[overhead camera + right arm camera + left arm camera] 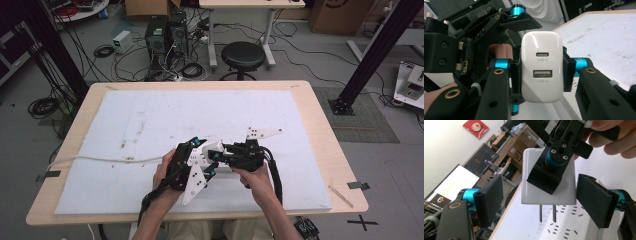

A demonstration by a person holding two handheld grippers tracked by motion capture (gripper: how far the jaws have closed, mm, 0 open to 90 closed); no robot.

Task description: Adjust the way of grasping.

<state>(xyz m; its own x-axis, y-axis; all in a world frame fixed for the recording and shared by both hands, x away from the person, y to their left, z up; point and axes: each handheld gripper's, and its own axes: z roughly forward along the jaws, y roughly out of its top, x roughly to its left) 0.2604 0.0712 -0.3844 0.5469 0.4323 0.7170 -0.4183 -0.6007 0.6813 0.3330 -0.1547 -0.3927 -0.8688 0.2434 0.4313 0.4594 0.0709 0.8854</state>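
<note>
1. The glossy white plastic USB wall charger (pixel 542 70) is clamped across its two narrow sides by the right gripper (pixel 541 72), whose jaws press flat against it. Its port face (USB-C above USB-A) looks straight back at that gripper's camera.
2. In the left gripper view the charger's two metal prongs (pixel 547 213) point down toward the white multi-socket power strip (pixel 571 225) lying just beneath. The charger's long axis runs from prongs to port face, so it stands close to square with the strip's slotted top.
3. The left gripper (pixel 544 202) has its jaws spread wide, one pad on either side of the charger and touching neither. It is the nearer free tool, well placed to steady the strip.
4. From above, both grippers meet near the middle of the front edge of the light wooden table (pixel 320 115), over its pale blue-white foam mat (pixel 150 120).
5. Hard to judge: which slot pair the prongs line up with. The strip is cut off at the bottom of the left gripper view and hidden under hands from above.
</note>
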